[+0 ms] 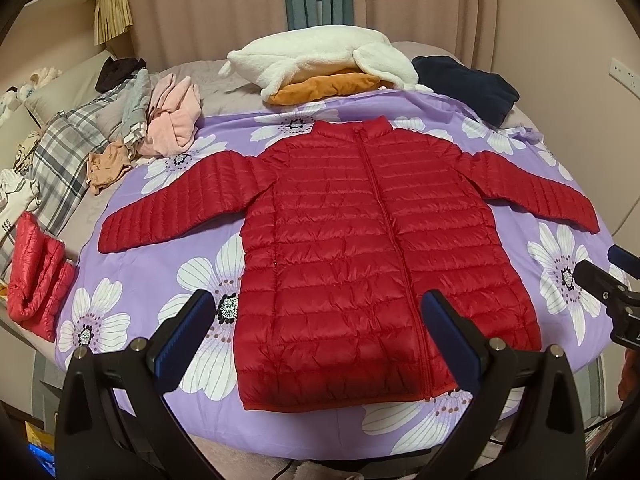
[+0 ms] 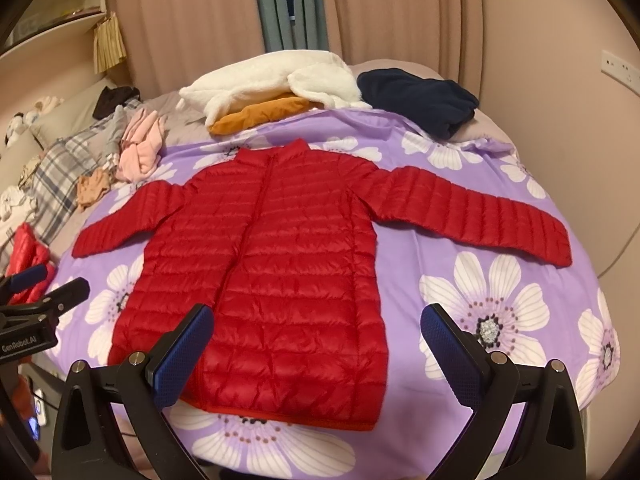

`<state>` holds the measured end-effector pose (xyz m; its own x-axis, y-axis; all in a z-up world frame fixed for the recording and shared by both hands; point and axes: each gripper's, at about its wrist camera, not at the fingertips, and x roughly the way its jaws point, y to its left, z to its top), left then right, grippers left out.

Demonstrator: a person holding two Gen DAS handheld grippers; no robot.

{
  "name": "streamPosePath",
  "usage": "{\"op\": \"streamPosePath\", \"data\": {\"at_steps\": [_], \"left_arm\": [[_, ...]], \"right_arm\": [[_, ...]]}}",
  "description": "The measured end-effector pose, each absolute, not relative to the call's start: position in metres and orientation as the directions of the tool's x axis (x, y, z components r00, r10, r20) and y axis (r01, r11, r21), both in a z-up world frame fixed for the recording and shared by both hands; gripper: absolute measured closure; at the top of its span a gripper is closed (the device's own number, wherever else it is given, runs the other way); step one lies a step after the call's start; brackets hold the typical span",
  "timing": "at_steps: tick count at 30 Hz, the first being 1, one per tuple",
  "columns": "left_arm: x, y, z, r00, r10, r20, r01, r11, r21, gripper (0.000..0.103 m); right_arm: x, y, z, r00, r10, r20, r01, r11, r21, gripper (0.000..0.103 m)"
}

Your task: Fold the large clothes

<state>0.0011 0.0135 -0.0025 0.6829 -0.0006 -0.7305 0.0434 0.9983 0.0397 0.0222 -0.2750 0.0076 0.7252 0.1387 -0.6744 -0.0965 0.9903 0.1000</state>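
Lying flat on the sheet [image 1: 168,256], a red jacket [image 1: 360,240] faces up with its zip closed and collar pointing toward the far curtains [image 1: 224,4]. Both sleeves spread out and slant down from the shoulders, and the hem sits near the close edge of the bed. The sheet is purple with big white flowers and covers most of the bed top.

The left gripper [image 1: 316,324] hangs above the hem end of the jacket, tilted downward, its 2 blue-padded fingers [image 1: 188,328] spread wide with nothing between them; they touch no cloth. In the right wrist view, the right gripper [image 2: 316,332] is likewise spread wide and empty, tilted down over the jacket's lower right part and the sheet beside it. Each gripper shows at the edge of the other's view, so the 2 sit side by side.

Beyond the collar, a white fleece [image 1: 316,56] lies on top of an orange cloth [image 1: 324,86], with a navy garment [image 1: 468,84] just to their right. Along the left side of the bed are a pink garment [image 1: 176,124], a plaid cloth [image 1: 60,160] and a small tan piece [image 1: 108,168], all off the sheet or at its edge. A second red padded item [image 1: 36,280], bunched up, lies near the left corner, well apart from the jacket.
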Motion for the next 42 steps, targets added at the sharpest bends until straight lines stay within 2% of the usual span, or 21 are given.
{"op": "streamPosePath", "data": {"at_steps": [11, 21, 24, 26, 30, 34, 38, 40, 42], "left_arm": [[0.0, 0.01, -0.003, 0.672, 0.011, -0.741, 0.045, 0.997, 0.056, 0.0], [0.0, 0.01, -0.005, 0.698, -0.015, -0.716, 0.041, 0.999, 0.019, 0.0], [0.005, 0.015, -0.012, 0.689, -0.044, -0.724, 0.038, 0.999, -0.025, 0.0], [0.013, 0.023, -0.022, 0.673, -0.104, -0.732, 0.032, 0.993, -0.111, 0.0], [0.029, 0.037, -0.044, 0.631, -0.307, -0.713, -0.004, 0.917, -0.398, 0.0], [0.045, 0.039, -0.066, 0.562, -0.318, -0.763, -0.046, 0.91, -0.413, 0.0], [0.056, 0.035, -0.075, 0.616, -0.345, -0.708, 0.0, 0.899, -0.438, 0.0], [0.064, 0.032, -0.074, 0.67, -0.338, -0.661, 0.03, 0.902, -0.431, 0.0], [0.071, 0.027, -0.072, 0.683, -0.31, -0.661, 0.023, 0.914, -0.405, 0.0]], "right_arm": [[0.022, -0.274, 0.007, 0.724, 0.142, -0.675, -0.098, 0.99, 0.103, 0.001], [0.023, -0.275, 0.0, 0.726, 0.143, -0.673, -0.091, 0.989, 0.112, 0.001], [0.031, -0.29, -0.011, 0.719, 0.208, -0.663, -0.091, 0.974, 0.208, 0.001], [0.04, -0.306, -0.024, 0.707, 0.262, -0.656, -0.069, 0.95, 0.305, 0.001], [0.061, -0.349, -0.06, 0.677, 0.347, -0.649, 0.075, 0.844, 0.531, 0.001], [0.075, -0.406, -0.099, 0.667, 0.296, -0.684, 0.237, 0.786, 0.571, 0.001], [0.086, -0.455, -0.125, 0.677, 0.229, -0.699, 0.36, 0.726, 0.586, 0.001], [0.096, -0.478, -0.131, 0.713, 0.222, -0.665, 0.375, 0.68, 0.63, 0.001], [0.108, -0.5, -0.132, 0.745, 0.203, -0.635, 0.392, 0.637, 0.663, 0.001]]}}
